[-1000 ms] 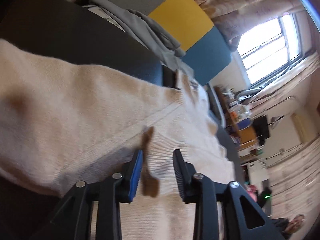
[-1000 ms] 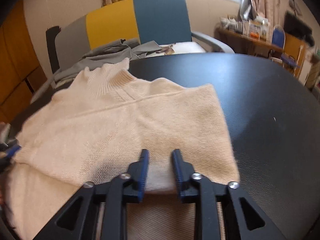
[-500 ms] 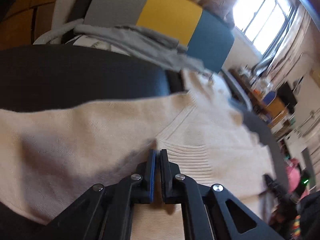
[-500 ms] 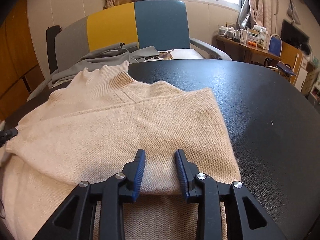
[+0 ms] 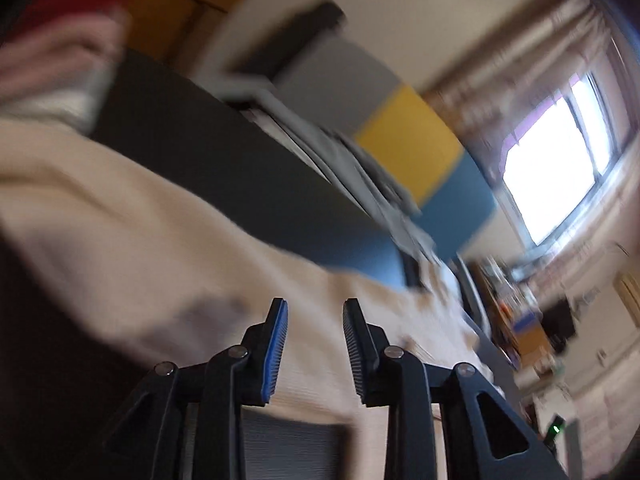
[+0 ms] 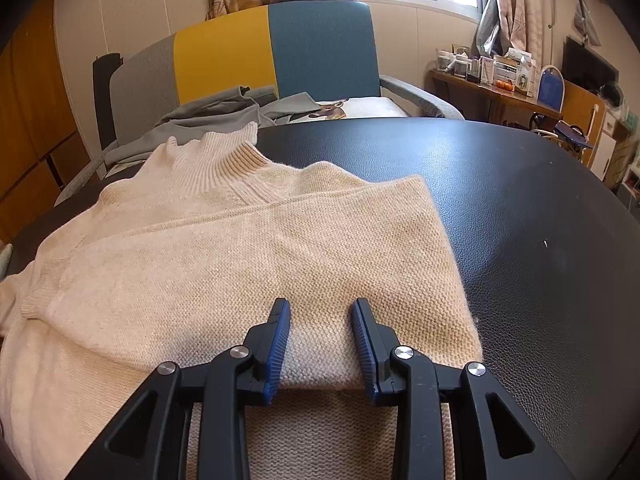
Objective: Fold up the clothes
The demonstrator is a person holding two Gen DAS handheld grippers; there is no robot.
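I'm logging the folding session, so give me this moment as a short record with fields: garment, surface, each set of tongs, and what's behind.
garment: cream knit sweater, lying flat, one side already folded over the body
surface: black table
left tongs: jaws opening, nothing between them, above the sweater; view blurred
right tongs: jaws apart over the folded edge, pads not pressing the knit
behind: grey, yellow and blue chair with grey clothing on it
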